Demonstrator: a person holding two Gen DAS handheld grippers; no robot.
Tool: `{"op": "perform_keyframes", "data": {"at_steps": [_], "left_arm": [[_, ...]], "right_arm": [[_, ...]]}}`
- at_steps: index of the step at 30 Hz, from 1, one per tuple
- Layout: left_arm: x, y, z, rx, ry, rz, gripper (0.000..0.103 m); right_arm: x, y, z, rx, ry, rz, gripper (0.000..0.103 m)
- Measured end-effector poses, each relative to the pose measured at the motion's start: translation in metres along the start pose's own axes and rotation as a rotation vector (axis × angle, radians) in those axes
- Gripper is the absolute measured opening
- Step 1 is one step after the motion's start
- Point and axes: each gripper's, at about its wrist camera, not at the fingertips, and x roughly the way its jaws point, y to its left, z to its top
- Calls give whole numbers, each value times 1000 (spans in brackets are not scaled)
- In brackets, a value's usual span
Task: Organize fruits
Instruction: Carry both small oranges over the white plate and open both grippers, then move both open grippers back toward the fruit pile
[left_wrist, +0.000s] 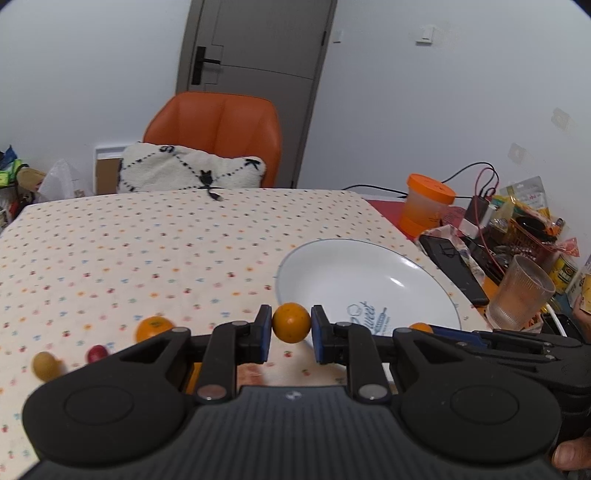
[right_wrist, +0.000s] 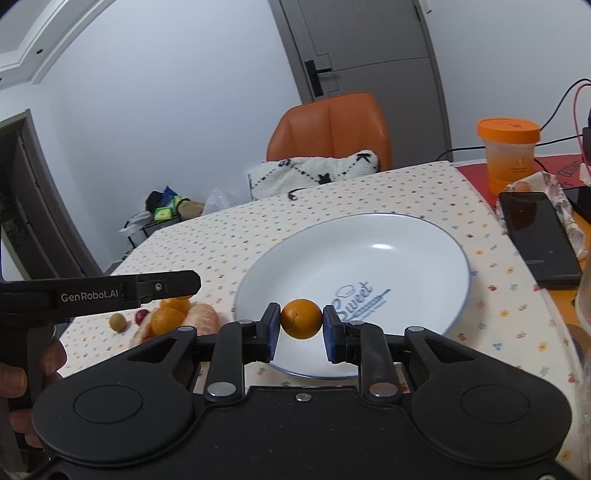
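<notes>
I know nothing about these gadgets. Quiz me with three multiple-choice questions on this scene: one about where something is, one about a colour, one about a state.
1. Where is the white plate?
A. on the dotted tablecloth
B. on the chair
C. on the floor

2. What colour is the chair?
A. green
B. orange
C. black

3. What is the right gripper doing?
A. hanging open, with nothing in it
B. gripping a phone
C. gripping a small orange fruit

Answers:
1 A, the cloth shows all round its rim.
2 B, its backrest is orange.
3 C, the fruit sits pinched between both fingers.

Orange chair (left_wrist: 221, 125) with patterned cushion (left_wrist: 188, 170), grey door (left_wrist: 255, 44), orange-lidded cup (right_wrist: 509, 155), black phone (right_wrist: 539, 236) (screen dark), ribbed glass (left_wrist: 521, 295)
</notes>
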Motion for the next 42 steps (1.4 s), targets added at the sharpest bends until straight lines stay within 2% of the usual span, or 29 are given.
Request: {"op": "perform_keyframes", "data": {"at_steps": [14,15,22,26,29,31,32,34,37,42], "left_arm": [[32,-20,0,5,41,-28,21],[33,-21,0,4,42,-30,21],[31,-27,1,9,29,-35,24],[24,-24,0,10,25,-18,24],[16,-18,0,0,23,-2,36],[10,-15,0,-3,12,18,52],[7,-12,0,-4,6,26,55],[1,-8,0,-10,-2,39,69],[-7,-2,-1,-15,-17,58,79],[-19,8,-2,-18,-32,85,83]], "right_arm": [[3,-14,0,4,10,-49,25],[2,-14,1,2,8,-53,28],[-6,-17,1,4,-3,-68,33],[-8,-14,0,-1,-5,-70,41],[-9,-10,0,-3,-6,-72,48],[-10,-8,0,-6,-9,-73,53],[-11,-7,0,-8,-10,-74,57],[-12,-4,0,-14,-12,-78,61],[-14,1,0,-20,-15,-81,67],[-17,8,0,-33,-26,-92,81]]}}
